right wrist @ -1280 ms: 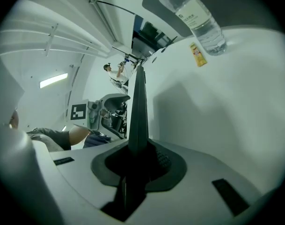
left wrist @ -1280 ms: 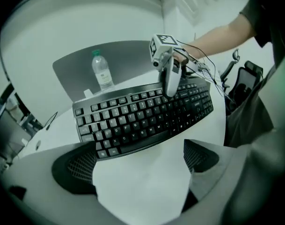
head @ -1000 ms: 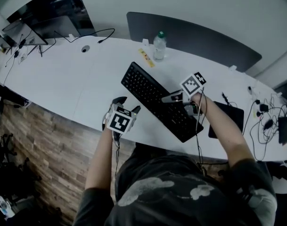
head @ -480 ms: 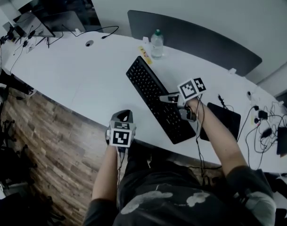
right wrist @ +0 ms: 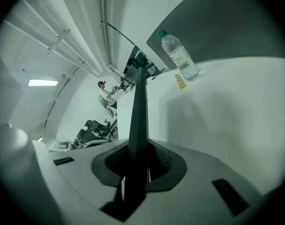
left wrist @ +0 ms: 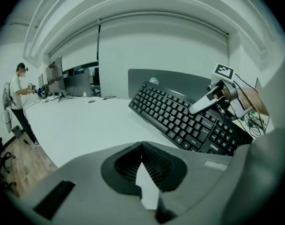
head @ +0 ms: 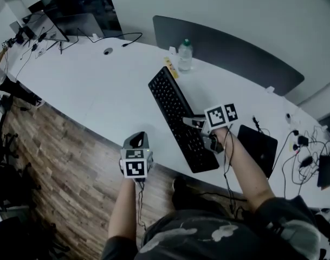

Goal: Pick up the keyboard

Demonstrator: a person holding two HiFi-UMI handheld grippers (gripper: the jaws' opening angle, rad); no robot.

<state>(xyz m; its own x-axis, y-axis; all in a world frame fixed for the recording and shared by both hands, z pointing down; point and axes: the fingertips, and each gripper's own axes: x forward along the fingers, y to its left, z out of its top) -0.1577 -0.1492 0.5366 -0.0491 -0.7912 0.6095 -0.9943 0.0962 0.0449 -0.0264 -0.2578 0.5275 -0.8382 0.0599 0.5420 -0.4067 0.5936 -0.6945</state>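
The black keyboard (head: 178, 117) lies slantwise across the white table (head: 99, 91). My right gripper (head: 201, 130) is shut on its near right edge. In the right gripper view the keyboard (right wrist: 138, 111) runs edge-on between the pads, held at my right gripper (right wrist: 136, 165). My left gripper (head: 136, 141) is shut on nothing over the table's front edge, left of the keyboard and apart from it. Its view shows the keyboard (left wrist: 189, 118) with its near end lifted, the closed left gripper (left wrist: 142, 162) below it, and the right gripper's finger (left wrist: 208, 101) on the keys.
A water bottle (head: 185, 54) and a small yellow packet (head: 170, 67) stand beyond the keyboard's far end. A black pad (head: 257, 145) and tangled cables (head: 308, 145) lie at the right. Monitors (head: 72, 20) stand at the far left, and a grey divider (head: 235, 56) runs behind the table.
My left gripper has shut and drawn back from the keyboard toward the table's front edge, rolling as it went. The keyboard has swung a little in my right gripper's hold.
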